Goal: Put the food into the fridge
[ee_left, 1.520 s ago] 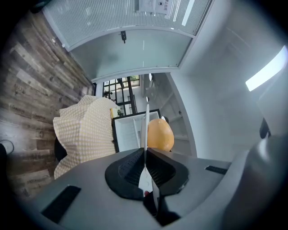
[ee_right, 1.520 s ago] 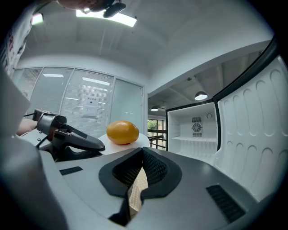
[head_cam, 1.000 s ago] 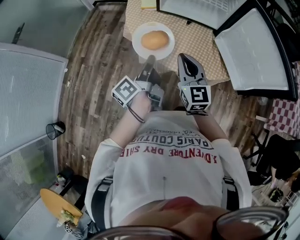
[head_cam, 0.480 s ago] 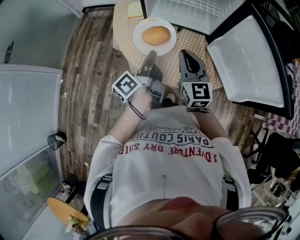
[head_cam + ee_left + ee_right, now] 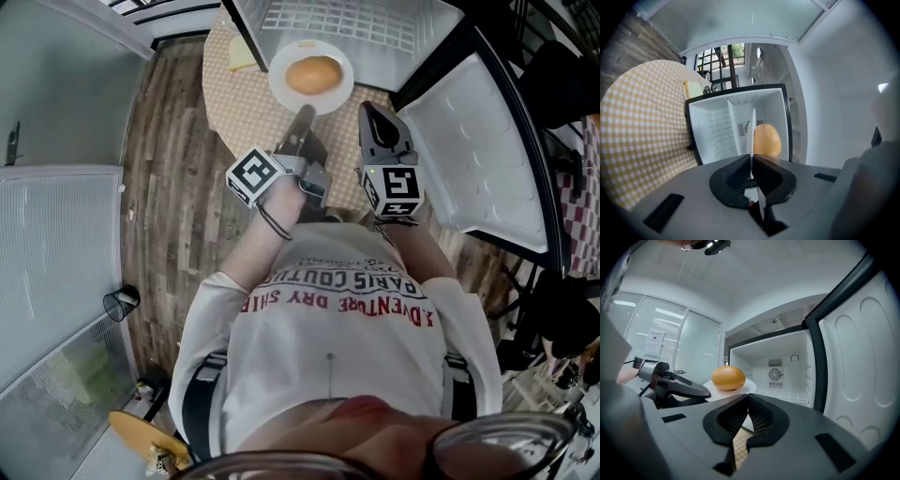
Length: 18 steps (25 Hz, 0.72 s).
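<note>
A round golden bun [image 5: 313,74] lies on a white plate [image 5: 283,91]. My left gripper [image 5: 302,116] is shut on the plate's near rim and holds it level above the checkered round table [image 5: 230,108]. In the left gripper view the plate [image 5: 753,131] shows edge-on between the jaws, with the bun [image 5: 766,140] behind it. My right gripper [image 5: 368,112] hovers just right of the plate, shut on nothing. In its view the bun [image 5: 728,378] and plate [image 5: 750,386] are left of centre. The open white fridge [image 5: 347,23] stands straight ahead.
The fridge door [image 5: 473,141] swings out on the right, close to my right gripper. A yellow item [image 5: 242,58] lies on the table's far side. A glass partition [image 5: 47,262] and a small black bin [image 5: 122,303] are on the left, over the wooden floor.
Both grippers and the plate with the bun have come nearer the open fridge. The table and fridge now sit lower and closer in the head view. The grip is unchanged.
</note>
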Motion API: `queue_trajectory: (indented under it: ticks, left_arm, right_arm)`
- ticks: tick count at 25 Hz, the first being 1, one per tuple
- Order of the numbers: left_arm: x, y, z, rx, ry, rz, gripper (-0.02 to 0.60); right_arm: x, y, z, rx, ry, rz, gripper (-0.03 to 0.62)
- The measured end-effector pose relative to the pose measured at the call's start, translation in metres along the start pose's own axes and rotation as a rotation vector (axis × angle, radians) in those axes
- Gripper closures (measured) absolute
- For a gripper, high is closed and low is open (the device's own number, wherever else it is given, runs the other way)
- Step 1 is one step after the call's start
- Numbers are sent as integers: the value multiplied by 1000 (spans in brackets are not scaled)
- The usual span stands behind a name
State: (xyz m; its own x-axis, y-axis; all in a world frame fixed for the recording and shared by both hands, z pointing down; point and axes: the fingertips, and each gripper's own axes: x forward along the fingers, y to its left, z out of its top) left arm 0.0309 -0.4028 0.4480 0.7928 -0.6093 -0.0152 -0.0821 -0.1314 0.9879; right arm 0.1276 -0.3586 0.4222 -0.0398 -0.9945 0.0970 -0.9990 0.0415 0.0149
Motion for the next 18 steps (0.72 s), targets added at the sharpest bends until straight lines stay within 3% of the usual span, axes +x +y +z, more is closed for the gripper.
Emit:
queue_trajectory:
  ticks: [12,18]
  left_arm:
    - [83,4,12,-25,192,-15,548]
    - [120,14,34,-46,241,-22,548]
  right_arm:
    - [33,-46,0,22,22,-212,572]
    - [55,-49,-2,43,34,-285,572]
